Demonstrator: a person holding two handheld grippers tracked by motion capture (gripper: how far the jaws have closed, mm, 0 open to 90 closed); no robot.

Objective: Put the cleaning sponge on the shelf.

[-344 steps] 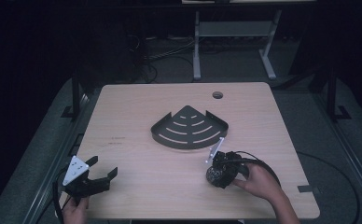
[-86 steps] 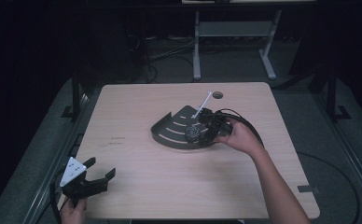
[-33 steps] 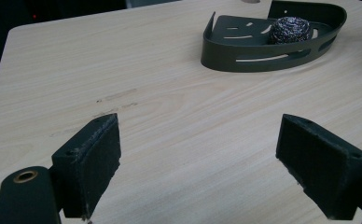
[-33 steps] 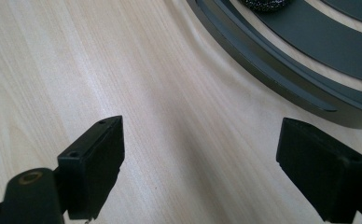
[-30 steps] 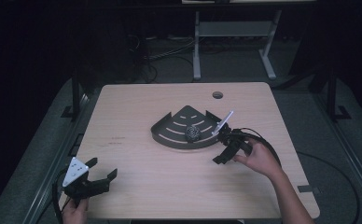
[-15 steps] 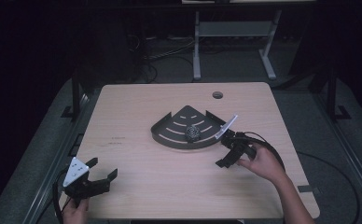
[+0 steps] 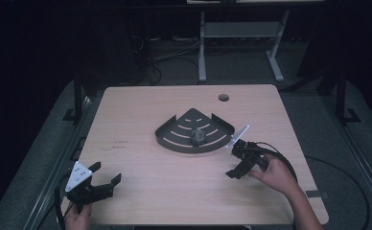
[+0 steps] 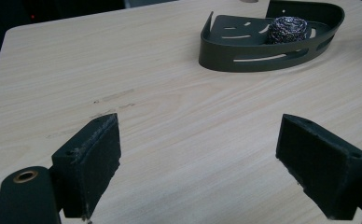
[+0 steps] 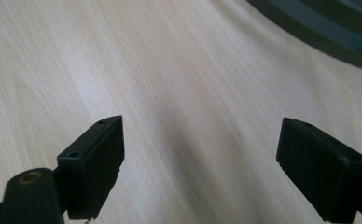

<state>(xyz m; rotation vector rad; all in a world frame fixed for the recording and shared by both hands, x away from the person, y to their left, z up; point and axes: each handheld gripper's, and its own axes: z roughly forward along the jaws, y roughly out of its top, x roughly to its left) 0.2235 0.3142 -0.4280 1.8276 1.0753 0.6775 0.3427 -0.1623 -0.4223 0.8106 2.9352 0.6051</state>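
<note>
A dark fan-shaped slotted tray (image 7: 170, 138) lies at the middle of the wooden table. A ball of steel wool (image 7: 197, 136) rests inside it near the curved front wall. My right gripper (image 7: 233, 160) hovers open over bare wood just right of and in front of the tray, nothing between its jaws. In the right gripper view, the right gripper (image 9: 200, 163) looks down at the wood, with the tray's wall (image 9: 309, 32) at top right. My left gripper (image 7: 106, 172) stands open at the front left corner. In the left gripper view, the left gripper (image 8: 198, 163) faces the tray (image 8: 263, 58) and steel wool (image 8: 287, 29) from afar.
A round cable hole (image 7: 223, 97) is cut in the table near its far edge. Dark floor, cables and a white stand (image 7: 241, 33) lie beyond the table. A faint scuff (image 8: 114, 95) marks the wood left of centre.
The right gripper carried the steel wool from the front right into the tray, let it go there, and has drawn back to the right, now open. The left gripper has stayed put.
</note>
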